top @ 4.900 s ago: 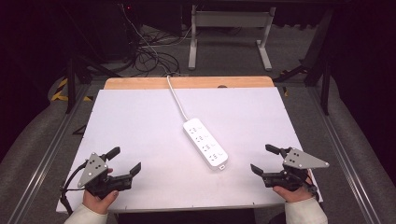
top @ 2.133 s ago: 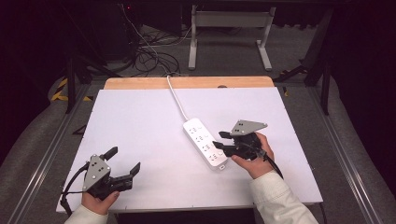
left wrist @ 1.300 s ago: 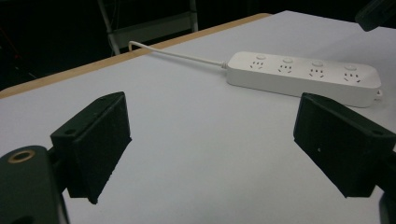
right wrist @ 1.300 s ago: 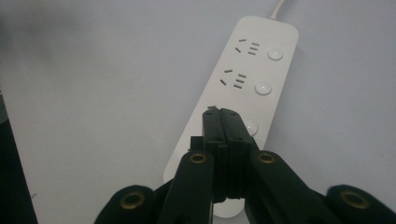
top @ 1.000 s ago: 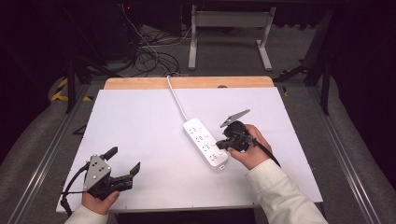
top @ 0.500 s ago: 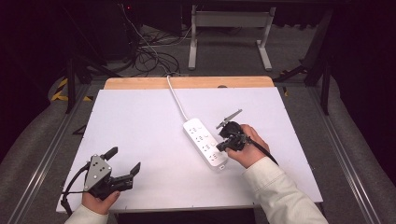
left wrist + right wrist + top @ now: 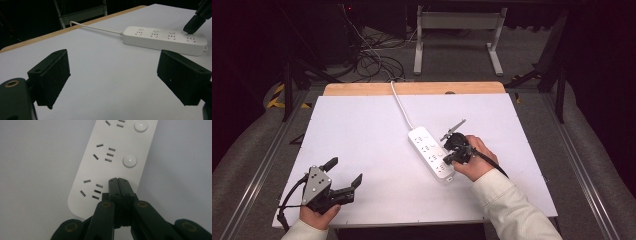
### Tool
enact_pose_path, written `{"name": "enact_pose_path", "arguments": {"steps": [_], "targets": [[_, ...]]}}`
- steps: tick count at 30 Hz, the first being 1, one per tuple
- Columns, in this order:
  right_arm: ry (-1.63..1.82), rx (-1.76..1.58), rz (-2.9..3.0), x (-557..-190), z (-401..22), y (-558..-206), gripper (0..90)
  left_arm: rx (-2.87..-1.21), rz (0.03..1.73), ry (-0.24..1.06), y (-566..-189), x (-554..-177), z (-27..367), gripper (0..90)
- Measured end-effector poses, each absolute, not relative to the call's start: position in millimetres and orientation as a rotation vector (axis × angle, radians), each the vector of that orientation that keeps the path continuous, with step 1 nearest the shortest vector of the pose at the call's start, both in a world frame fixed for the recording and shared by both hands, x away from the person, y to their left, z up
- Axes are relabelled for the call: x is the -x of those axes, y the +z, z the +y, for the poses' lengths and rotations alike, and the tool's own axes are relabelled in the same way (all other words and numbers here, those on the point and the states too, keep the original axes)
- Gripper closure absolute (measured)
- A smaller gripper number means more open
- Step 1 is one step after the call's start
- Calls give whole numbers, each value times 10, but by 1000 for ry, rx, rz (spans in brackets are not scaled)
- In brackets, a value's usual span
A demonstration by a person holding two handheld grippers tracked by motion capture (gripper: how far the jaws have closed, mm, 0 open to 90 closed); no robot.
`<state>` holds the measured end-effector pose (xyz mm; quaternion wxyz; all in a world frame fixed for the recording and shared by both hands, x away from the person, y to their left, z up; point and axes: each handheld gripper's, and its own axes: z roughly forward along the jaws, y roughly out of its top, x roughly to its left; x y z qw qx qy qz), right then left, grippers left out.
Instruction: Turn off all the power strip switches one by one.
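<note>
Much of the white surface point(image 7: 362, 130) lies bare around my left gripper point(image 7: 343, 176), which rests near the front left edge with its jaws spread wide on nothing. My right gripper point(image 7: 118, 180) has its jaws pressed fully together, empty, tips down on the near end of the white power strip point(image 7: 431, 152) beside its last socket. The strip lies slantwise at mid-surface, its cord point(image 7: 400, 102) running to the wooden far edge point(image 7: 412, 88). Beyond stand dark floor, cables and a metal frame point(image 7: 457, 30).

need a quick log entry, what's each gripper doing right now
Left gripper: open, empty.
Right gripper: shut, empty, tip on the power strip.
</note>
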<state>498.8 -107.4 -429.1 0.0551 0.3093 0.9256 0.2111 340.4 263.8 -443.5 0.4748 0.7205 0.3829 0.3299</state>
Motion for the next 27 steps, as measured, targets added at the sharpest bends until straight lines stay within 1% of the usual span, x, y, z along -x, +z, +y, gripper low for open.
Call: {"name": "enact_pose_path", "arguments": {"steps": [27], "targets": [[649, -971, 2797, -4971, -1076, -4327, 900, -1757, 939, 808, -4442, -3402, 2626, 121]]}}
